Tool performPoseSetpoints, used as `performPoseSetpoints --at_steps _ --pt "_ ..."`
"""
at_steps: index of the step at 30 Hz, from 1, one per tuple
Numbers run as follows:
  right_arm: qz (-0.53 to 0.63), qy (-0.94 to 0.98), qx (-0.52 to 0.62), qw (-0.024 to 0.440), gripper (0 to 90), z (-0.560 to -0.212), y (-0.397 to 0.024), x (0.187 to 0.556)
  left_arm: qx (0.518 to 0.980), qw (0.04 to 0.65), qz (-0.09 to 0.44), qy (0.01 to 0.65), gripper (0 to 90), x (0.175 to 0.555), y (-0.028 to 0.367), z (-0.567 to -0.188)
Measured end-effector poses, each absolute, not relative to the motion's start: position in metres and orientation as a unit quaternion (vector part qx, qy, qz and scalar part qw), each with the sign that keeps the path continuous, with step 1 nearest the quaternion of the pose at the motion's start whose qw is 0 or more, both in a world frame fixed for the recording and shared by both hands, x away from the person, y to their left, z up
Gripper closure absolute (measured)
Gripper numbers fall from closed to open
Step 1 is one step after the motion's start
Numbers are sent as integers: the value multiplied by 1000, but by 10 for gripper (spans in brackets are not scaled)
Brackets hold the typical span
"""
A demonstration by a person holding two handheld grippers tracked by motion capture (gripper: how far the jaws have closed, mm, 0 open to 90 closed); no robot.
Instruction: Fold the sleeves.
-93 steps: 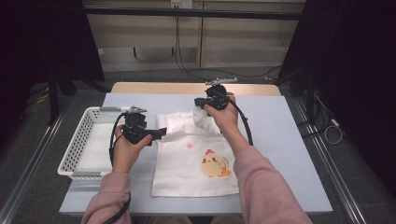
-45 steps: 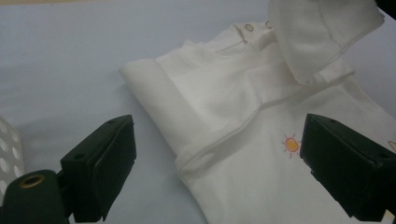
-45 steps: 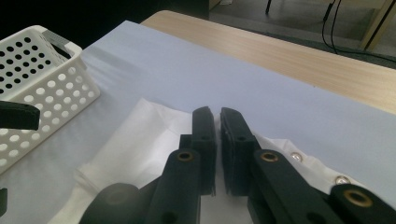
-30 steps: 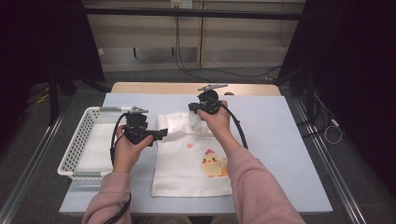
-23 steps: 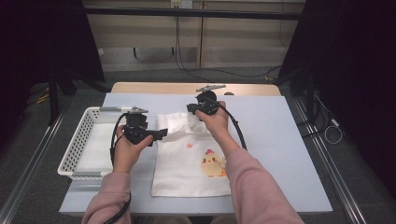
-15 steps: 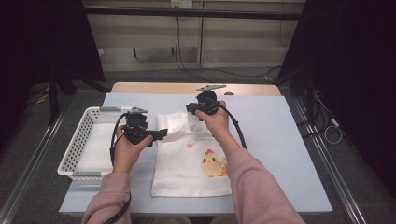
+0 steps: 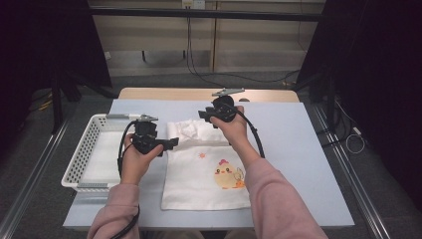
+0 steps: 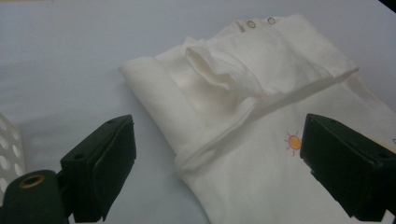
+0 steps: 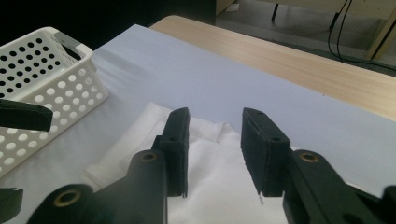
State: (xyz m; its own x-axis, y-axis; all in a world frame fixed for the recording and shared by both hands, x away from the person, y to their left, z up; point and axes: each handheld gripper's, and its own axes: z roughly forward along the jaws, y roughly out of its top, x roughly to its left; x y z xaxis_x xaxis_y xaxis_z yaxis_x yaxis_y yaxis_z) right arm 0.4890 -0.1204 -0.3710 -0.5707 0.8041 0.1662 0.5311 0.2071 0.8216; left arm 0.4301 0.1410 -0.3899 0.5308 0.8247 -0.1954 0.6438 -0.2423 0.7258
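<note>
A white perforated basket (image 7: 84, 159) sits on the desk's (image 7: 298, 149) pale blue cover at about nine o'clock, its rim near the left edge. A strip of bare wood (image 7: 164, 93) shows along the desk's far edge at twelve o'clock. Beyond it, black cables (image 7: 199, 74) hang down a beige wall panel to the grey floor (image 7: 30, 164).

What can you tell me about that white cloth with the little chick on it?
The white garment looks like soft cotton. It lies flat on the pale blue table, its far end folded back into a rumpled bundle with small snaps. A yellow chick and an orange sun are printed on it. Both tools hover over the folded end, jaws apart, neither pinching it.
</note>
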Motion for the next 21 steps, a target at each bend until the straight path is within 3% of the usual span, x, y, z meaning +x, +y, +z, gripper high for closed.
performPoseSetpoints --at_steps 12,21 --pt "443 756 451 169 373 -368 -144 482 783 394 113 468 107 431 138 -390" --pt "442 748 461 179 291 -366 -165 473 785 394 114 465 106 430 135 -389"
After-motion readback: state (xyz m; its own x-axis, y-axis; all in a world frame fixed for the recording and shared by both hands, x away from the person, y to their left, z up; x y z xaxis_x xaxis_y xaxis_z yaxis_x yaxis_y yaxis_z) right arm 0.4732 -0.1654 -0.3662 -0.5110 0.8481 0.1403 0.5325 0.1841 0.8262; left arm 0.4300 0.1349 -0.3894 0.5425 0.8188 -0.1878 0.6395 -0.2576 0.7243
